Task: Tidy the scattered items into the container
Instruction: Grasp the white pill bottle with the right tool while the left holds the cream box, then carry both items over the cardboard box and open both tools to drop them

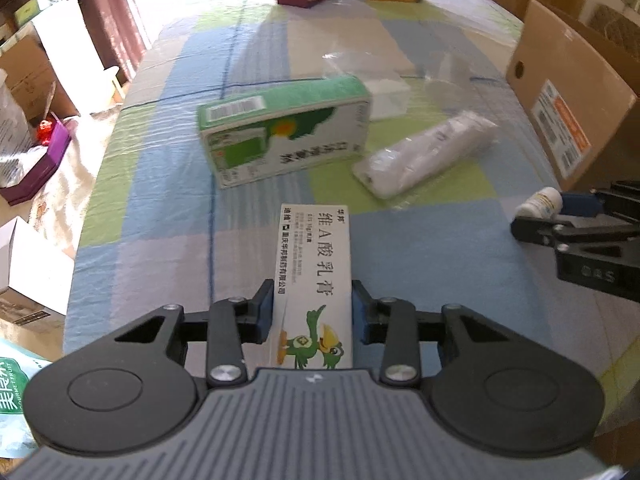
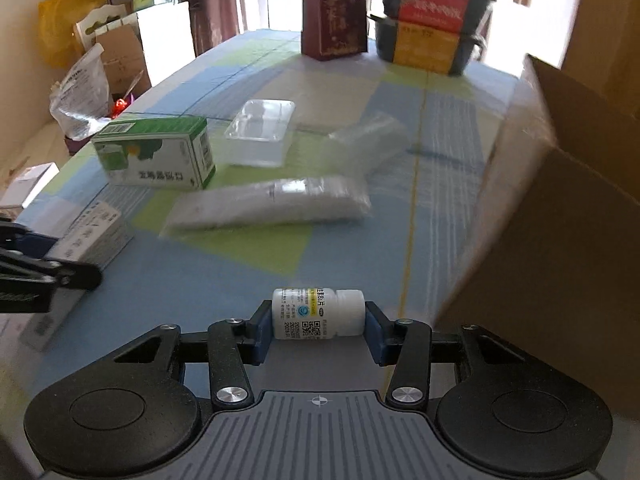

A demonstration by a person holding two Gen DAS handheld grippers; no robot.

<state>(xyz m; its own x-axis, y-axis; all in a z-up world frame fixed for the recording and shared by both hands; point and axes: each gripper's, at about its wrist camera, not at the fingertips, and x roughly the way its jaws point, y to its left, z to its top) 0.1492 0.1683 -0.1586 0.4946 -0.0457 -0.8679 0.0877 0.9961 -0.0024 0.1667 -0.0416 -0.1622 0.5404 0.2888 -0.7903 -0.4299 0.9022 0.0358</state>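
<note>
My left gripper is shut on a long white ointment box with a green bird printed on it, held above the checked tablecloth. My right gripper is shut on a small white pill bottle lying sideways between the pads. The same bottle shows at the right edge of the left wrist view. The open cardboard box stands close on the right. On the table lie a green and white carton, a white roll in a plastic bag and a clear plastic tray.
A dark red box and stacked dark containers with red and yellow labels stand at the table's far end. Cardboard boxes and bags crowd the floor left of the table. Bare tablecloth lies in front of the grippers.
</note>
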